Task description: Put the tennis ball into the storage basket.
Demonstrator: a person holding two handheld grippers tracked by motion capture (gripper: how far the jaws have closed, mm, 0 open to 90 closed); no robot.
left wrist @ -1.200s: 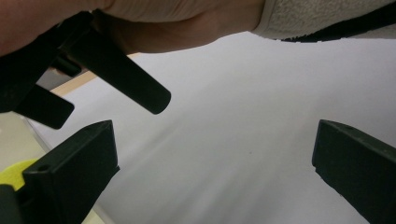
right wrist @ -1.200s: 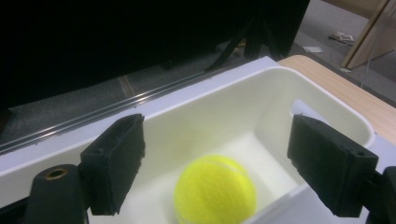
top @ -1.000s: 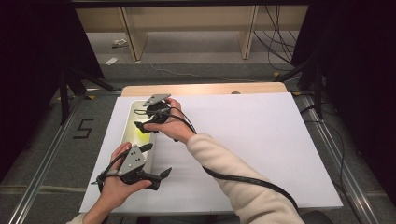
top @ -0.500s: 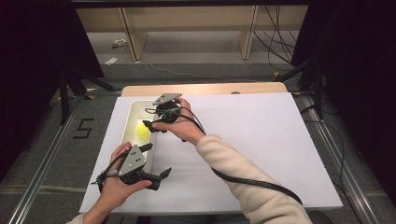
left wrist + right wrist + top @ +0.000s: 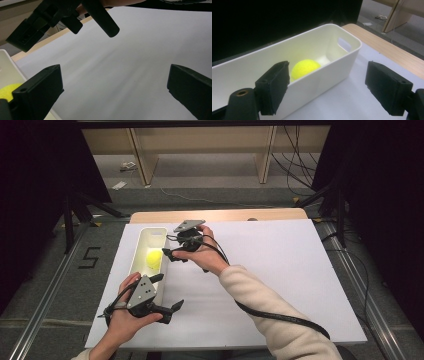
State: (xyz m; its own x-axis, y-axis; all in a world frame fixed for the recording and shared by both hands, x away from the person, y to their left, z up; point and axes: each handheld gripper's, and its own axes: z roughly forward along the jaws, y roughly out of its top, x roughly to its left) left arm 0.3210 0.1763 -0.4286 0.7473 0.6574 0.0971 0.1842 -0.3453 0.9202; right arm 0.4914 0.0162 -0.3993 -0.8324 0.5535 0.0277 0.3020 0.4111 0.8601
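Observation:
A yellow ball [image 5: 153, 260] lies loose inside a long white bin [image 5: 142, 240] at the left of the white table sheet. My right gripper [image 5: 172, 251] hovers just right of the bin's rim, open, with nothing between its jaws. In the right gripper view that gripper [image 5: 329, 87] looks over the bin's near wall [image 5: 337, 67] at the ball [image 5: 305, 68]. My left gripper [image 5: 167, 292] is open and empty near the bin's front end. The left gripper view shows this gripper [image 5: 113, 92] over bare sheet, with the ball [image 5: 7, 91] at the left edge.
A white sheet [image 5: 280, 270] covers the table, with a wooden strip [image 5: 225, 215] along its far edge. The right forearm [image 5: 260, 305] crosses the middle of the sheet, trailing a black cable [image 5: 280, 317]. The right gripper's body [image 5: 62, 17] hangs above the left gripper's jaws.
The right gripper has drawn back to the right from over the bin, and the ball now shows lying in the bin. The left hand has barely shifted.

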